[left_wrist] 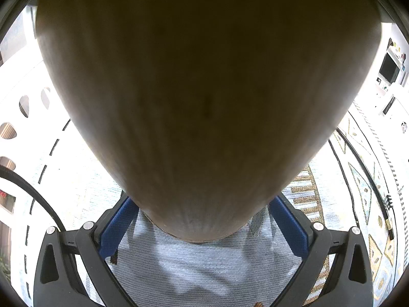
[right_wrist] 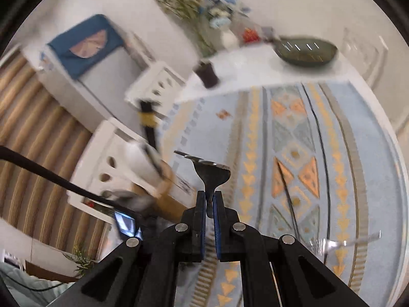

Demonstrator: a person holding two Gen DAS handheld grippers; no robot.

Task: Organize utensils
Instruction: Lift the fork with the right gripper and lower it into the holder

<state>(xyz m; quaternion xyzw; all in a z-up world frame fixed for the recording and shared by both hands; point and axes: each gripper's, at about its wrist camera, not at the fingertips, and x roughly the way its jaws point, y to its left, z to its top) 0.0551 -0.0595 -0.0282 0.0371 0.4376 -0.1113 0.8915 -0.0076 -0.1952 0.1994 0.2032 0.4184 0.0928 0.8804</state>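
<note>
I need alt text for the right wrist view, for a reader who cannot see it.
The right claw is shut on the neck of a metal fork, held above a table with a patterned blue and orange cloth. Farther back, blurred, stand a dark pan and flowers.

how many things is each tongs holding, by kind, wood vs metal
wood: 1, the holder in the left tongs
metal: 1, the fork in the right tongs
total: 2
</note>
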